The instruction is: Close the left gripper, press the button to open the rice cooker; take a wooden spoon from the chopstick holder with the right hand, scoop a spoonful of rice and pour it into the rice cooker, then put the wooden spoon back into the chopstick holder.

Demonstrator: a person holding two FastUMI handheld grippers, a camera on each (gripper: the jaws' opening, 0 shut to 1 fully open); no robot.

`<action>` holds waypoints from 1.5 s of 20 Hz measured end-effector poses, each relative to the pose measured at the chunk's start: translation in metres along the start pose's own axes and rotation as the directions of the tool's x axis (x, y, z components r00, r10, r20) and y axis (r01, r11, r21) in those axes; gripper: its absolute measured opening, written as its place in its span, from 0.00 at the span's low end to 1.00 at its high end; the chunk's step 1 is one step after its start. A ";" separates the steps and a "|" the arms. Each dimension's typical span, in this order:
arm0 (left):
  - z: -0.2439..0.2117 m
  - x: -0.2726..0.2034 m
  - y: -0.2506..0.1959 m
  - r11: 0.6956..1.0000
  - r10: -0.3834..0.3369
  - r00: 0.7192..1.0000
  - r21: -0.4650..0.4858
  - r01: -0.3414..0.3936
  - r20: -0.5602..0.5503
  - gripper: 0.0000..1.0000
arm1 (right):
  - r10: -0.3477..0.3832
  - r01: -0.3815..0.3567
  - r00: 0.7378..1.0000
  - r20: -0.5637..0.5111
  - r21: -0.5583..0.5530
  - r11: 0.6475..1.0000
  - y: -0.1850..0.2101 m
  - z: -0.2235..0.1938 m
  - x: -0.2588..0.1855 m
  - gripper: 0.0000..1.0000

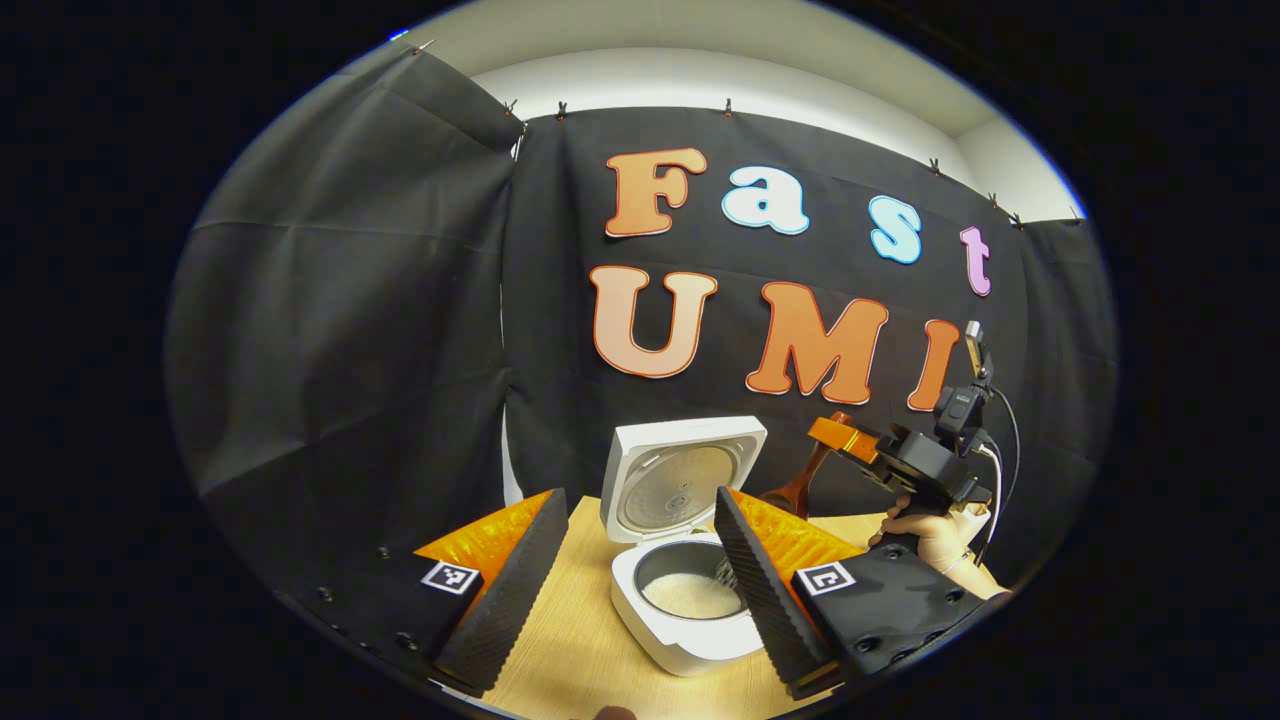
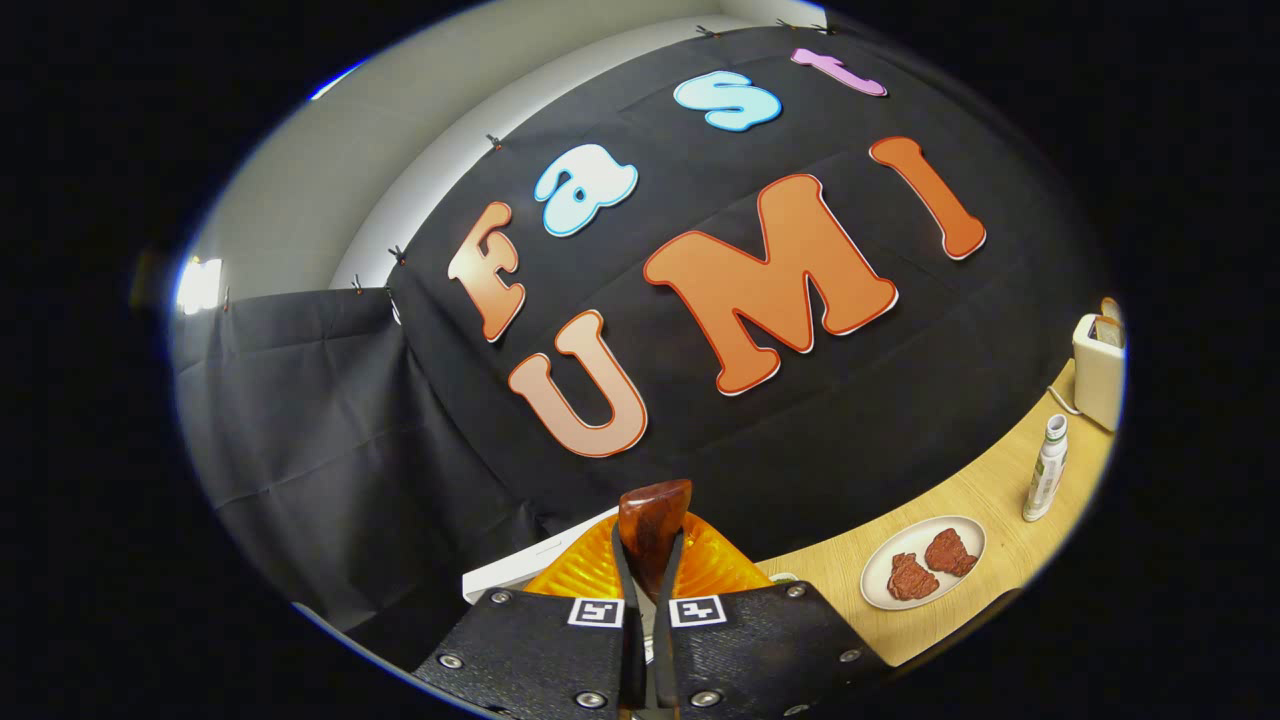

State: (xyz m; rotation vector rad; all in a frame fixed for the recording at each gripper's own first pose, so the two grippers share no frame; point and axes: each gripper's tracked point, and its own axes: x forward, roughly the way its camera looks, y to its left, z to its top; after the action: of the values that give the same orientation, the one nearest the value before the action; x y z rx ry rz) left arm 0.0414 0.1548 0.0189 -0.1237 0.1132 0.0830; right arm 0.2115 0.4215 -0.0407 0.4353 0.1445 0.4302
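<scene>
The left tongs (image 1: 630, 590) are gaping wide over the open rice cooker (image 1: 680, 590) on the tabletop (image 1: 570, 640). Beyond it, a hand (image 1: 925, 540) is raising the right tongs (image 2: 648, 600), tilted, clamping the wooden spoon (image 2: 652, 530) between narrow fingers.

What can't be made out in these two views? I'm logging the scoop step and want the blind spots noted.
- Wooden spoon bowl: in the right gripper view the right hand-held gripper clamps the handle; the bowl lies out of frame, so any load is unknown.
- Same spoon in the left gripper view: the left hand-held gripper's finger covers its lower end.
- Rice cooker front button: not visible from this angle.
- Food on the plate: too small to identify.
</scene>
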 end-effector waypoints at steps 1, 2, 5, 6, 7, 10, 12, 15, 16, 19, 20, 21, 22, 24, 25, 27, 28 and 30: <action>0.000 0.002 0.000 1.000 -0.002 1.000 -0.001 0.002 0.000 1.00 | 0.006 -0.006 1.000 0.002 -0.014 1.000 0.003 0.000 0.000 0.03; 0.000 0.002 -0.001 1.000 -0.003 1.000 -0.002 0.003 -0.001 1.00 | 0.010 -0.010 1.000 0.005 -0.033 0.999 0.005 0.001 0.000 0.03; 0.000 0.001 0.001 1.000 0.000 1.000 0.002 0.000 0.000 1.00 | 0.038 -0.036 0.999 0.016 -0.097 0.995 0.013 0.002 0.001 0.02; 0.000 0.002 0.002 1.000 0.002 1.000 0.005 -0.002 -0.002 1.00 | 0.048 -0.046 0.999 0.020 -0.116 0.992 0.015 0.003 0.001 0.02; -0.001 0.002 0.002 1.000 0.004 1.000 0.008 -0.004 -0.004 0.99 | 0.058 -0.054 0.998 0.023 -0.135 0.989 0.019 0.003 0.000 0.02; -0.003 0.003 0.002 1.000 0.001 1.000 0.006 -0.001 -0.008 1.00 | 0.091 -0.085 0.996 0.023 -0.179 0.980 0.029 0.001 0.000 0.00; -0.003 0.001 0.004 1.000 0.000 1.000 0.002 0.000 -0.008 1.00 | 0.112 -0.105 0.994 0.019 -0.213 0.971 0.033 0.001 0.000 0.02; -0.003 0.002 0.006 1.000 0.002 1.000 -0.004 -0.002 -0.008 1.00 | 0.146 -0.136 0.989 0.016 -0.275 0.952 0.041 -0.001 0.000 0.02; -0.004 0.002 0.007 1.000 0.004 1.000 -0.006 -0.004 -0.009 1.00 | 0.154 -0.144 0.988 0.014 -0.296 0.944 0.042 -0.001 0.000 0.03; -0.005 0.002 0.008 1.000 0.004 1.000 -0.008 -0.004 -0.012 1.00 | 0.191 -0.178 0.982 0.001 -0.362 0.915 0.047 -0.004 0.000 0.02; -0.005 0.001 0.008 1.000 0.005 1.000 -0.006 -0.005 -0.012 1.00 | 0.203 -0.190 0.979 -0.006 -0.383 0.904 0.049 -0.005 0.001 0.02; -0.005 0.002 0.009 1.000 0.007 1.000 -0.004 -0.007 -0.012 1.00 | 0.215 -0.204 0.976 -0.016 -0.400 0.893 0.049 -0.008 0.001 0.02; -0.006 0.002 0.008 1.000 0.008 1.000 -0.003 -0.008 -0.012 1.00 | 0.226 -0.216 0.974 -0.027 -0.418 0.882 0.053 -0.012 0.000 0.03; -0.007 0.001 0.009 1.000 0.007 1.000 -0.003 -0.007 -0.012 1.00 | 0.238 -0.231 0.970 -0.043 -0.455 0.860 0.053 -0.016 0.000 0.02; -0.007 -0.001 0.010 1.000 0.008 1.000 -0.004 -0.008 -0.013 1.00 | 0.240 -0.235 0.969 -0.049 -0.472 0.850 0.053 -0.017 0.000 0.02; -0.010 0.000 0.010 1.000 0.012 1.000 -0.002 -0.012 -0.016 1.00 | 0.255 -0.252 0.965 -0.062 -0.488 0.836 0.056 -0.018 -0.001 0.02; -0.010 -0.001 0.011 1.000 0.015 1.000 0.000 -0.015 -0.016 1.00 | 0.261 -0.258 0.963 -0.065 -0.492 0.831 0.057 -0.018 -0.001 0.02; -0.009 -0.001 0.011 1.000 0.018 1.000 0.000 -0.018 -0.014 0.99 | 0.261 -0.257 0.963 -0.065 -0.505 0.824 0.054 -0.017 -0.002 0.02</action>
State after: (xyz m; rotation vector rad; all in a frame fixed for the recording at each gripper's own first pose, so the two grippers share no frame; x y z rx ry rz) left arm 0.0386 0.1648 0.0083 -0.1230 0.1283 0.0996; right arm 0.1858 0.4714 -0.0322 -0.0738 -0.0413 0.7129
